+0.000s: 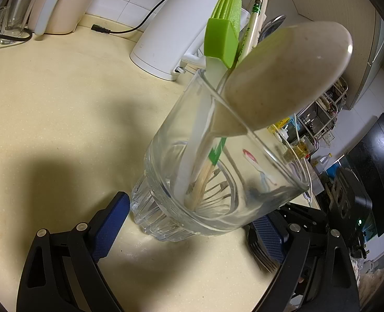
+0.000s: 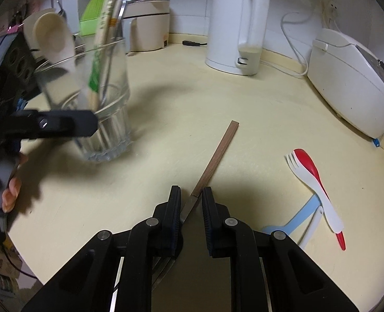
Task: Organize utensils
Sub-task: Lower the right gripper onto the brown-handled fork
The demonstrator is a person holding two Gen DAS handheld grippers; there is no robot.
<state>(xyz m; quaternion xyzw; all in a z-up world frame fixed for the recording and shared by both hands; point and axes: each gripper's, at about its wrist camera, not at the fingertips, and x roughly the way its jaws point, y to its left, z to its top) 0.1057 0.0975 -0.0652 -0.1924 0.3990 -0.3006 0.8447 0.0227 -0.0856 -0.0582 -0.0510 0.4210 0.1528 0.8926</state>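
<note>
A clear ribbed glass [image 1: 165, 208] stands on the cream counter with a green silicone brush [image 1: 221, 36], a beige spoon [image 1: 288, 78] and chopsticks [image 1: 254, 18] in it. My left gripper [image 1: 192, 210] straddles its base with a blue pad against each side. In the right wrist view the same glass [image 2: 108, 130] sits at the left, a left finger [image 2: 61, 123] across its front. My right gripper [image 2: 190, 195] is shut on the metal neck of a wooden-handled fork [image 2: 218, 153]. The handle points forward; the tines [image 2: 163, 267] lie under the fingers.
A red spoon [image 2: 309, 166], a white plastic fork [image 2: 319, 197] and a light blue spoon [image 2: 296, 218] lie at the right. A white kettle [image 2: 233, 26] and rice cooker [image 2: 348, 78] stand at the back. A person's fingers [image 2: 9, 192] show at the left edge.
</note>
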